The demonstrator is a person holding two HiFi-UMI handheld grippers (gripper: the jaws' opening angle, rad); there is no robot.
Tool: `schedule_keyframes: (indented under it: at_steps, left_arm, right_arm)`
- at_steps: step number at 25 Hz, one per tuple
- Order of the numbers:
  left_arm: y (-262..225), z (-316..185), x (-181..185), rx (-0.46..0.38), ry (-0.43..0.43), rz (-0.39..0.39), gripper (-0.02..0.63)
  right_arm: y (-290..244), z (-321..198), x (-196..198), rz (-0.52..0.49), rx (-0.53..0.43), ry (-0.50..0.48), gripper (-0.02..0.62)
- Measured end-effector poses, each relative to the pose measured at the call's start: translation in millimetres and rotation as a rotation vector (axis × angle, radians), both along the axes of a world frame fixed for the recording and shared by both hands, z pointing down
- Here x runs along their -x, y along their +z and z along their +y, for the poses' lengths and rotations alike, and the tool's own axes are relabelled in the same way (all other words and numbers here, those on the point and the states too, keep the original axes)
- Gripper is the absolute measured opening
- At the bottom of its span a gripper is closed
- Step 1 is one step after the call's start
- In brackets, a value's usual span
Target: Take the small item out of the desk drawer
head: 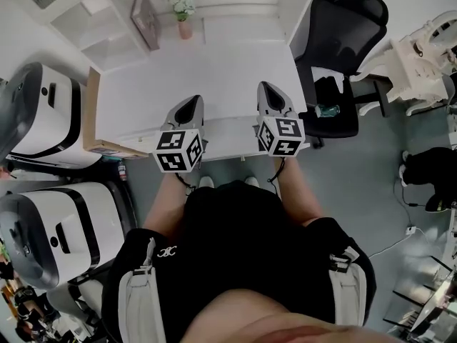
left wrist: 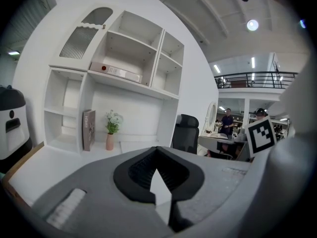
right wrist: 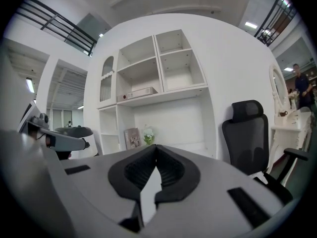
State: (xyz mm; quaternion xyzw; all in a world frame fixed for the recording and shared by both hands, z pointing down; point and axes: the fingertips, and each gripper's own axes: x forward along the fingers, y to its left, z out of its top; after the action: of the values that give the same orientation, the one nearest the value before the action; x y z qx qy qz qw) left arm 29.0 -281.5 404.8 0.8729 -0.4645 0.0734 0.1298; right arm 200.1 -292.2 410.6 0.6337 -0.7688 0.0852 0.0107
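I stand in front of a white desk [head: 214, 70] with a shelf unit at its back. No drawer or small item shows in any view. My left gripper [head: 192, 103] hovers over the desk's front edge, left of centre, with its jaws shut and empty. My right gripper [head: 266, 88] hangs beside it to the right, also shut with nothing in it. In the left gripper view the left gripper [left wrist: 157, 149] points at the shelves, its tips touching. In the right gripper view the right gripper [right wrist: 156, 148] points the same way, with its tips touching.
A vase of flowers [head: 185, 18] and a leaning book [head: 145, 20] stand at the back of the desk. A black office chair [head: 343, 56] stands right of the desk, with a bottle [head: 328, 110] on its seat. White machines [head: 43, 113] crowd the left side.
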Motion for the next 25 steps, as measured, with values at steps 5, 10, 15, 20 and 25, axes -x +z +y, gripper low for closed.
schedule_keyframes:
  at_steps: [5,10,15,20,25]
  left_arm:
    - [3.4,1.0,3.2,0.010,-0.009,-0.008,0.014]
    - [8.5,5.5,6.5,0.020,-0.015,-0.010,0.014]
    - [13.9,8.6,10.3,0.033,-0.019,-0.009,0.014]
    - [18.4,7.2,22.0,0.043,-0.036,0.000,0.014]
    - [26.4,9.1,35.3,0.058,-0.067,0.007,0.014]
  right_arm:
    - [13.0,-4.1,18.2,-0.003,0.053,-0.080,0.119]
    - [38.3,0.4,33.2,0.021,0.147,-0.124,0.198]
    - [73.4,5.7,40.9,0.037,0.255,-0.125,0.201]
    - [113.0,8.3,51.2,0.064,0.366,-0.139,0.199]
    - [165.0,16.0,56.1,0.084,0.516,-0.141,0.199]
